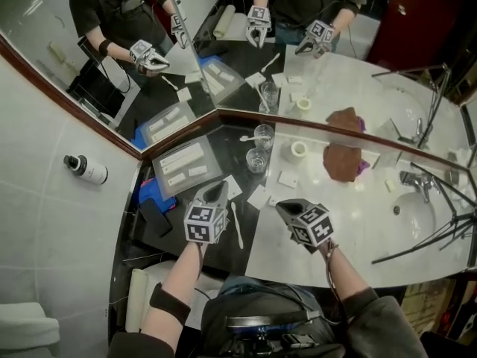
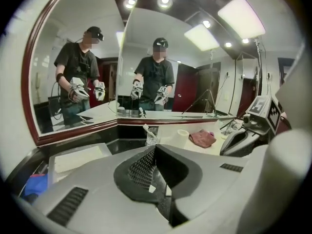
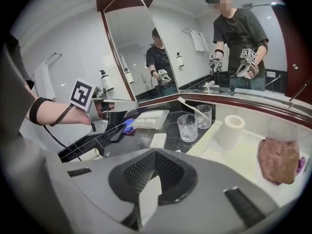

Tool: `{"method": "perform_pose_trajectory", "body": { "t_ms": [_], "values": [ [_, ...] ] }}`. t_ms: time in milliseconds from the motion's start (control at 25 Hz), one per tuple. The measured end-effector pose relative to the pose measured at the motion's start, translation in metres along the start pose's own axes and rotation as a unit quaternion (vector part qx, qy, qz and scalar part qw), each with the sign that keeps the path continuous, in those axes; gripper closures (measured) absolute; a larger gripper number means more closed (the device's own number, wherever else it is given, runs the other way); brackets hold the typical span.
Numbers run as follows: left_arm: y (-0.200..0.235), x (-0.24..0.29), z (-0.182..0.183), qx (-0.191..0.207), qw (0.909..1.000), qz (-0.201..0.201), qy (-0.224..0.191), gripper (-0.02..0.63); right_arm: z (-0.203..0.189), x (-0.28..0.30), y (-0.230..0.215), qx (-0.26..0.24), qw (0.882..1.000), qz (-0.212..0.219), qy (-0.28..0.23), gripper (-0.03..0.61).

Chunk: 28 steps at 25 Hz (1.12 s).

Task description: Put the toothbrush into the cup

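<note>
Two clear glass cups stand on the dark counter by the mirror corner. The far cup [image 1: 264, 135] [image 3: 204, 115] holds a white toothbrush [image 3: 192, 107]; the near cup [image 1: 256, 160] [image 3: 187, 127] holds nothing. A second white toothbrush [image 1: 237, 225] lies flat on the counter just right of my left gripper [image 1: 218, 189], which is shut with nothing between its jaws [image 2: 155, 150]. My right gripper [image 1: 285, 208] [image 3: 155, 152] hovers over the white counter's near edge, also shut and holding nothing. Both grippers are short of the cups.
A white tray [image 1: 186, 166] sits left of the cups, with a blue item [image 1: 151, 192] and a black phone [image 1: 156, 218] nearby. A paper roll [image 1: 298, 149], a brown cloth [image 1: 343, 161], small white packets [image 1: 258, 196] and the sink [image 1: 414, 216] lie right.
</note>
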<state>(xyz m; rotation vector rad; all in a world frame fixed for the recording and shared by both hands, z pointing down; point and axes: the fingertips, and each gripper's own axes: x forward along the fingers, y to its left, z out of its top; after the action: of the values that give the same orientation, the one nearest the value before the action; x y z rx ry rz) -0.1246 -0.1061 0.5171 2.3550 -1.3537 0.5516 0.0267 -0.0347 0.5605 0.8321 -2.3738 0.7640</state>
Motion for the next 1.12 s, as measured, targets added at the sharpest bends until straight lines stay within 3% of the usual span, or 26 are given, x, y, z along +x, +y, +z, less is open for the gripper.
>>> {"method": "perform_pose_trajectory", "body": {
  "t_ms": [240,400,600,760,1000,1120],
  "values": [
    [0.001,-0.037,-0.03,-0.052,0.9979,0.039,0.0,0.611,-0.011,-0.025,-0.008,0.009,1.0,-0.015,-0.008,0.56],
    [-0.003,-0.053,-0.047,-0.063,0.9964,0.057,0.004,0.611,-0.016,-0.04,-0.01,0.014,1.0,-0.021,-0.016,0.56],
    [-0.013,-0.062,-0.064,-0.055,0.9967,0.056,0.019,0.612,-0.025,-0.055,-0.013,0.027,0.999,-0.028,-0.027,0.56],
    [-0.019,-0.058,-0.074,-0.08,0.9949,0.053,0.032,0.612,-0.035,-0.059,-0.012,0.033,0.999,-0.028,-0.023,0.56],
    [-0.031,-0.039,-0.109,-0.087,0.9913,0.049,0.085,0.604,-0.043,-0.061,-0.009,0.038,0.999,-0.031,-0.019,0.56],
    [-0.037,-0.023,-0.135,-0.082,0.9879,0.042,0.125,0.53,-0.046,-0.061,-0.009,0.04,0.999,-0.033,-0.014,0.56]
  ]
}}
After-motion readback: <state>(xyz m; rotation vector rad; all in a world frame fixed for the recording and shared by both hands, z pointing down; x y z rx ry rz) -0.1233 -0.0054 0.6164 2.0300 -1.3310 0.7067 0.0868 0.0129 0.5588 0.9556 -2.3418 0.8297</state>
